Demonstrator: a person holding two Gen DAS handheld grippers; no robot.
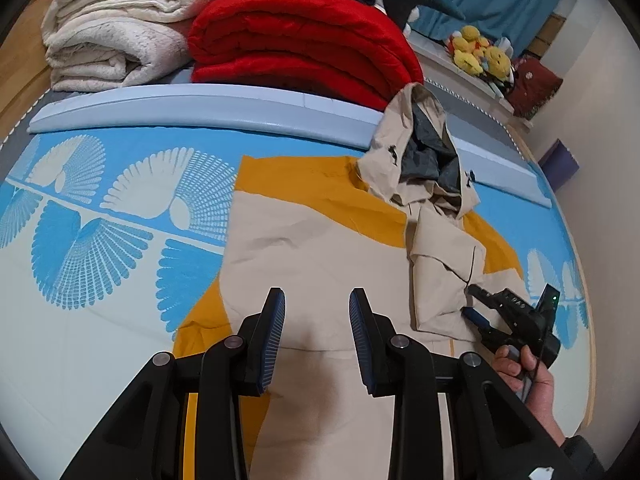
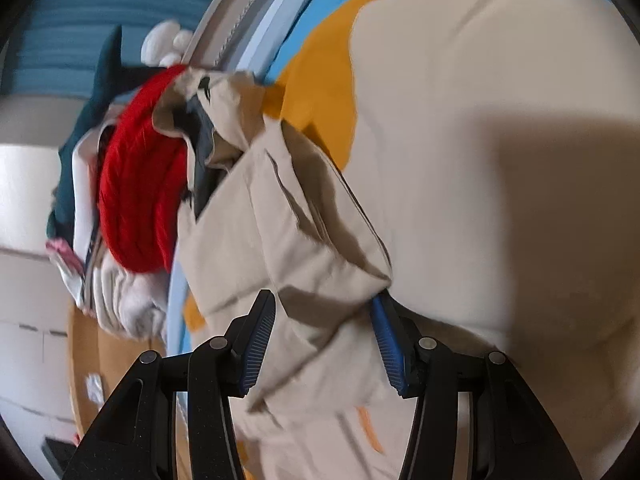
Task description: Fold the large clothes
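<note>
In the left wrist view, the beige and mustard jacket (image 1: 320,240) lies spread across the middle of the frame on the bed (image 1: 100,220), whose blue fan-patterned cover gives it a wide flat place for folding. Its hood (image 1: 416,148), with a dark grey lining, points toward the upper right, and a sleeve (image 1: 444,276) is laid inward over the body, likely the first fold. The left claw (image 1: 317,336) hangs at the lower centre over the jacket's body, its jaws parted with nothing between them; I judge it waits there to steady or take the hem. At the lower right a hand (image 1: 528,372) holds the right claw (image 1: 474,304) at the sleeve's edge. Folded blankets, red (image 1: 300,40) and cream (image 1: 116,28), sit stacked at the top, out of the way behind a pale blue bolster (image 1: 200,108).

In the right wrist view, rolled sideways and blurred, the folded sleeve (image 2: 288,248) runs from the centre down between the jaws of the right claw (image 2: 320,340). The jaws stand apart, with cloth between them but seemingly not pinched; this looks like a release of the sleeve where it should lie. The hood (image 2: 208,100) sits at the upper left beside the red blanket (image 2: 140,192).
</note>
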